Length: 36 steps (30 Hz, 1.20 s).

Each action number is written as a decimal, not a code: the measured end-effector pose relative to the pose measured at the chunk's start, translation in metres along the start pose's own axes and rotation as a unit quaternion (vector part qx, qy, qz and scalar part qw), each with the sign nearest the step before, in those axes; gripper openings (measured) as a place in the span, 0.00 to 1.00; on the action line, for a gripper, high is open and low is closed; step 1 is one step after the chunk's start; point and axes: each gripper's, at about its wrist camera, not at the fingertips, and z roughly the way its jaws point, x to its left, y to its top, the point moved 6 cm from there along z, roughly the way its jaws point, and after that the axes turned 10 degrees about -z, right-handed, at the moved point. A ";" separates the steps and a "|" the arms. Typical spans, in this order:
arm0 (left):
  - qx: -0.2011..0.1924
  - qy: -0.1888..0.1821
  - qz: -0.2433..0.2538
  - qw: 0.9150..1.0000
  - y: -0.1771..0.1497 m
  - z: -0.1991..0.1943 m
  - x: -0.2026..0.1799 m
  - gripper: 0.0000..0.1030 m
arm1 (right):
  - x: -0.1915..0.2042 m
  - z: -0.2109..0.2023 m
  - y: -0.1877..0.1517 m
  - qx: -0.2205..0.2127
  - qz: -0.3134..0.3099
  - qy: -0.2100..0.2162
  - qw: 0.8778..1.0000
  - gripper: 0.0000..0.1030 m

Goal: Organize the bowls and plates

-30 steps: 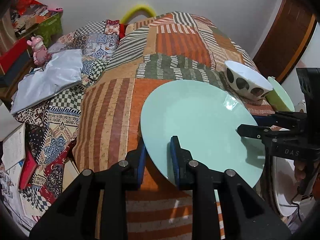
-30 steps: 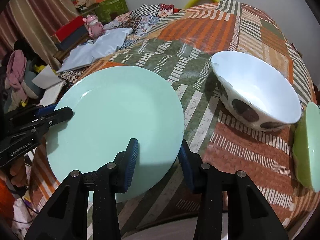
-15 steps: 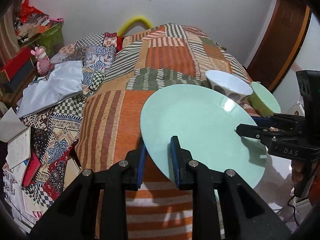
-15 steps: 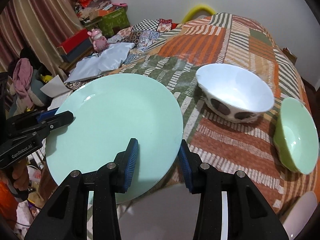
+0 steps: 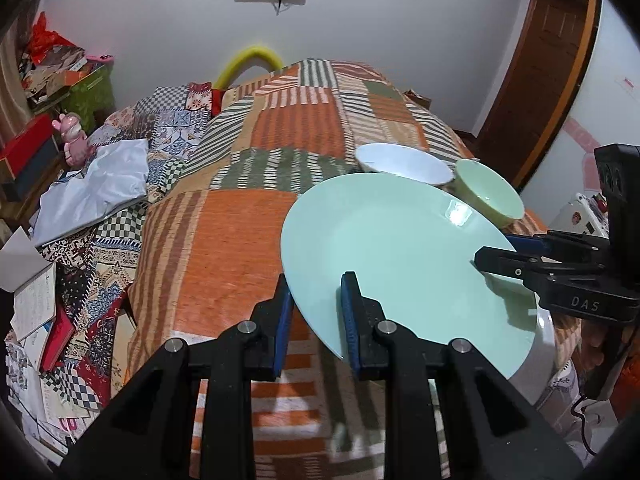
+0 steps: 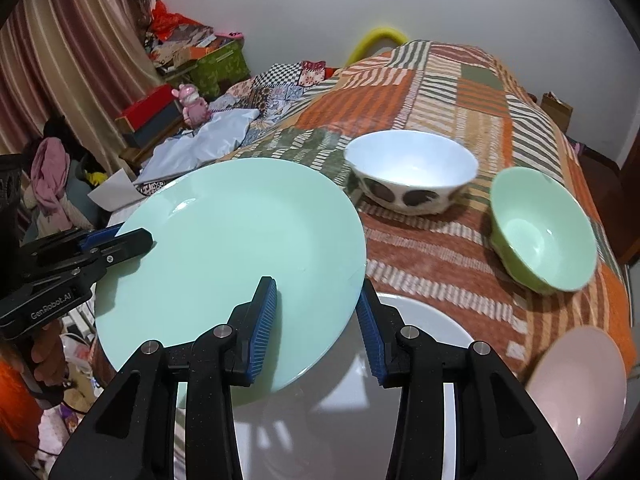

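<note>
A large mint-green plate point(image 5: 404, 256) point(image 6: 232, 260) is held in the air between both grippers, above the near edge of the bed. My left gripper point(image 5: 316, 312) grips its left rim; my right gripper point(image 6: 316, 320) grips its opposite rim. A white plate point(image 6: 400, 400) lies right below it. A white bowl with dark spots point(image 6: 412, 172) point(image 5: 400, 162) and a green bowl point(image 6: 540, 236) point(image 5: 488, 194) stand on the patchwork bedspread point(image 5: 224, 248) beyond. A pale pink bowl point(image 6: 576, 392) sits at the near right.
Left of the bed lie a grey cloth point(image 5: 92, 192), a pink toy point(image 5: 72, 136), books and boxes. A wooden door point(image 5: 540, 64) stands at the right. A yellow hoop point(image 5: 248, 64) rises behind the bed.
Both grippers have lifted the mint-green plate off the bedspread and drawn it back toward the near edge, over the white plate. The bowls now look farther away.
</note>
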 end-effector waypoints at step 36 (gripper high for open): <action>0.047 -0.029 0.026 0.998 -0.070 0.019 -0.078 0.21 | -0.037 -0.046 -0.095 -0.007 0.068 -0.026 0.997 0.36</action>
